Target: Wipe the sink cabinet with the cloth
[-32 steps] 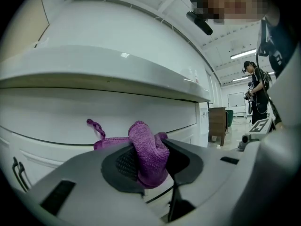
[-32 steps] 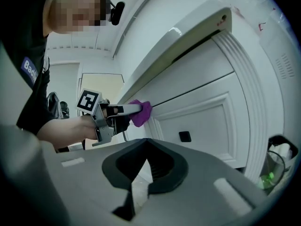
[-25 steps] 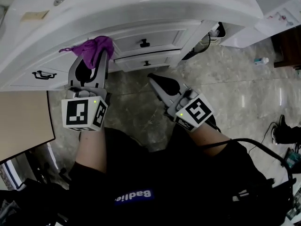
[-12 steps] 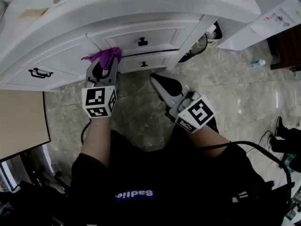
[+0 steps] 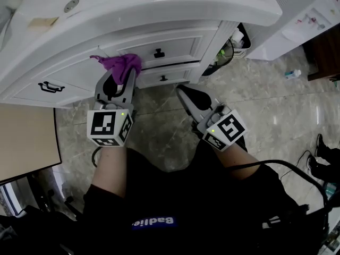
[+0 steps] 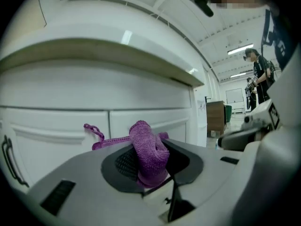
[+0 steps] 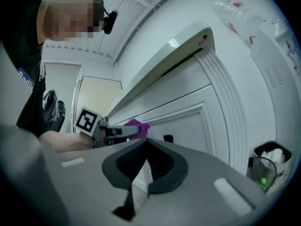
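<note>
Cloth (image 5: 123,64): purple, nubbly terry-type weave, bunched into a fat fold, with a thin looped strand trailing off to the left. Left gripper (image 5: 118,78) is clamped on it. In the left gripper view the fold sits pinched between the dark ribbed pads (image 6: 123,161), and the wad pokes out past the tips.

Cabinet (image 5: 180,42): white, glossy, raised-panel fronts. Fluted pilaster (image 7: 235,107) on the right corner, smooth white countertop (image 5: 159,4) overhanging the front. Small black handle (image 5: 158,53) on the upper drawer, just right of the cloth.

Cloth is at the cabinet front, under the overhang, about where the left door panel meets the drawer. Looks to be touching the face, but I can't confirm contact from these angles.

Left forearm (image 5: 109,161) reaches straight out ahead. The gripper points far, at the cabinet front, with its marker cube (image 5: 109,127) at the near end.

Right gripper (image 5: 188,93): jaws closed tip to tip, nothing between them. It's held nearer and to the right of the left one, over the floor (image 5: 265,100), which is polished grey-beige marbled stone. It angles far-left toward the lower drawer and is clear of the cabinet.
</note>
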The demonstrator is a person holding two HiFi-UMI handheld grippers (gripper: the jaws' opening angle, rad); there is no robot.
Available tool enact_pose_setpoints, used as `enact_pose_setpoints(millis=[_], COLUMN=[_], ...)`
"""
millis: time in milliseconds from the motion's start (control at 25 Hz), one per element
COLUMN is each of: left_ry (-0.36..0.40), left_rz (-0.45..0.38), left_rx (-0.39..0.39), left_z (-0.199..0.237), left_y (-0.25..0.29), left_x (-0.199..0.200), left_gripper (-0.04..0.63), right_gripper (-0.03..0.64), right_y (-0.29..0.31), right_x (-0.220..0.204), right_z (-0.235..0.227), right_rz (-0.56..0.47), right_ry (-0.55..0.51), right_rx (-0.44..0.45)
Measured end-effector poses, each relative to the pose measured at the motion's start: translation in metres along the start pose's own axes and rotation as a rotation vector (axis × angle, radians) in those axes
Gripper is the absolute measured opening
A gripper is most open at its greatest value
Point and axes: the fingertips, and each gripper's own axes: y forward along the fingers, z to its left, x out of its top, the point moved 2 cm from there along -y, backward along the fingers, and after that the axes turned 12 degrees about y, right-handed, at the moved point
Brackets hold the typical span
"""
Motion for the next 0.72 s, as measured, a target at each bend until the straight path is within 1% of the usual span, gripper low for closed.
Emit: enact_pose_setpoints(millis=[80, 120, 160, 240, 400, 600, 720], left_ry=[0.025, 0.038, 0.050, 0.066, 0.067, 0.010, 0.006], left_rz=[-0.081, -0.106, -0.119, -0.120, -0.061, 0.052, 0.103], left_rx=[0.000, 0.001, 0.005, 0.017, 0.018, 0.008, -0.003], left_z=[0.002, 0.004, 0.005, 0.009, 0.002, -0.007, -0.014], left_y=[-0.009, -0.011, -0.010, -0.003, 0.014, 0.030, 0.040], left_x=[0.045, 0.061, 0.071, 0.074, 0.042, -0.018, -0.046], left_gripper=[0.118, 0.118, 0.118, 0.120, 0.118, 0.120, 0.118], right_gripper=[0.000, 0.000, 0.000, 0.000, 0.000, 0.000, 0.000], right_y=[-0.003, -0.003, -0.004, -0.003, -0.004, -0.011, -0.014], right_x=[0.000, 0.000, -0.001, 0.001, 0.002, 0.001, 0.002], right_z=[-0.002, -0.002, -0.002, 0.000, 0.000, -0.008, -0.012], right_rz=[-0.004, -0.004, -0.004, -0.005, -0.012, -0.004, -0.003], right_ry=[0.012, 0.017, 0.021, 0.020, 0.012, 0.031, 0.027], right_rx=[-0.008, -0.010, -0.009, -0.003, 0.004, -0.013, -0.020])
